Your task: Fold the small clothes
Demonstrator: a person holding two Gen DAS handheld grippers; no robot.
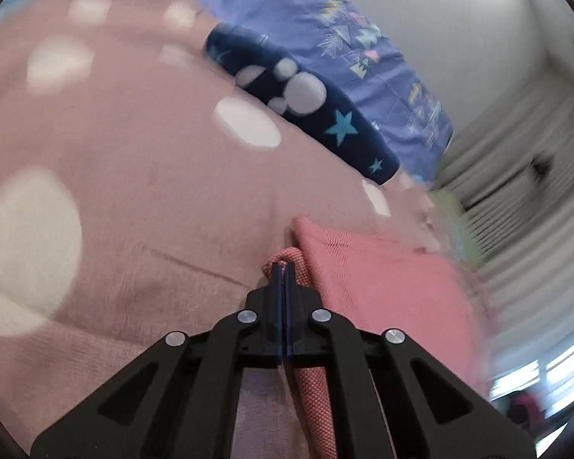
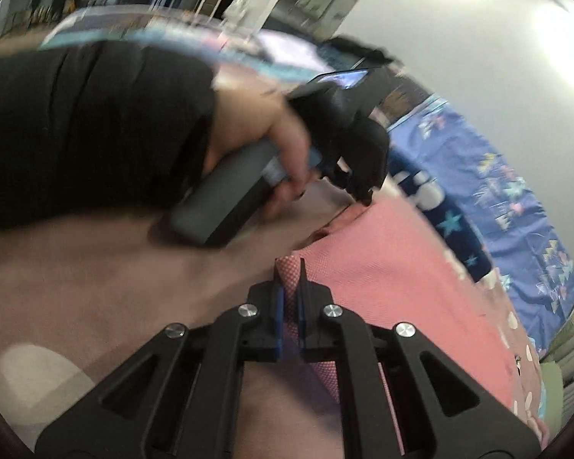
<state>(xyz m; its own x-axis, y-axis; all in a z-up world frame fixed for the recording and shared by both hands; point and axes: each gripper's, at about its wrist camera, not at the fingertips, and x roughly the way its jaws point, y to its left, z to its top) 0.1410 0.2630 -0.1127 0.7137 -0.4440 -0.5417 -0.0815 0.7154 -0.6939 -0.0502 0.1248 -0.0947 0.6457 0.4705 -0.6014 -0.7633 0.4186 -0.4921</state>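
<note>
A small coral-pink garment (image 1: 382, 287) lies on a dusty-pink sheet with white dots (image 1: 134, 191). My left gripper (image 1: 283, 267) is shut on a rolled edge of the garment at its near left corner. In the right wrist view the same garment (image 2: 401, 279) spreads to the right, and my right gripper (image 2: 290, 267) is shut on another edge of it, with pink cloth between the two fingers. The left gripper (image 2: 363, 195), held in a hand with a black sleeve, shows there just beyond, its tips on the garment's far corner.
A navy pillow with stars and white circles (image 1: 310, 114) lies behind the garment, with a blue patterned cover (image 1: 363, 49) past it. A white slatted wall (image 1: 516, 210) stands at the right. The person's forearm (image 2: 95, 134) crosses the left of the right wrist view.
</note>
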